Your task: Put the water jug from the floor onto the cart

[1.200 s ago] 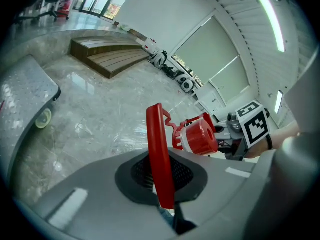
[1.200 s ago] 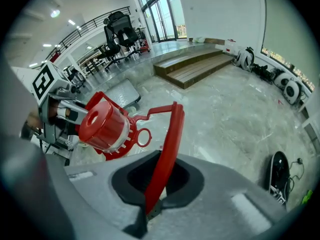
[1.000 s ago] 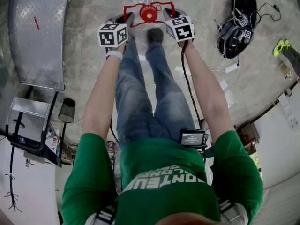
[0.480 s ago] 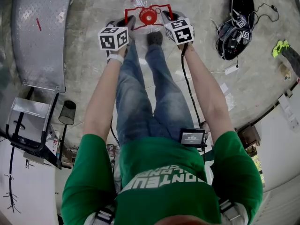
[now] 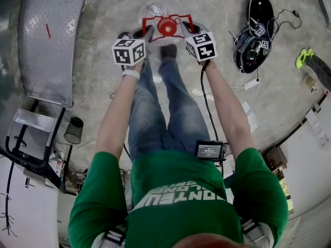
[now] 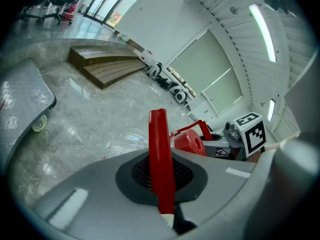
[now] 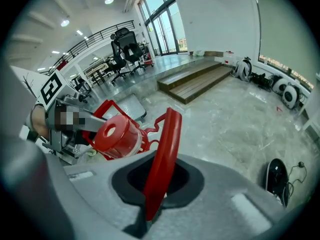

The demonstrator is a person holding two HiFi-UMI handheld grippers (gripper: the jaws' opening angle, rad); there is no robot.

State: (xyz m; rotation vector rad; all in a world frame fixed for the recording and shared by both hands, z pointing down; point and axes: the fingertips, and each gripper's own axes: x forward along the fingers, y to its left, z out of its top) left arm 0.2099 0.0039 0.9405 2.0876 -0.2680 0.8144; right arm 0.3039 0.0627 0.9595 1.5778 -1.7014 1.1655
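Observation:
The water jug (image 5: 155,10) is clear, with a red cap (image 5: 166,27) and a red handle frame, and it hangs in front of the person's feet. My left gripper (image 5: 147,33) is shut on the handle's left bar (image 6: 160,159). My right gripper (image 5: 184,28) is shut on the right bar (image 7: 162,156). Each gripper view shows a red bar clamped between dark pads, with the cap (image 6: 189,141) (image 7: 117,134) beyond. The cart (image 5: 49,40), a flat grey checker-plate deck with a black push handle, stands to the left on the floor.
A black bag with cables (image 5: 256,35) lies on the floor at the right, beside a yellow-green item (image 5: 302,57). A small black mesh bin (image 5: 74,130) stands by the cart's handle end. Wooden steps (image 6: 105,66) and office chairs (image 7: 125,46) lie farther off.
Both grippers have risen together with the jug hanging from its red handle. They now sit slightly lower and larger in the head view. The grips have not changed.

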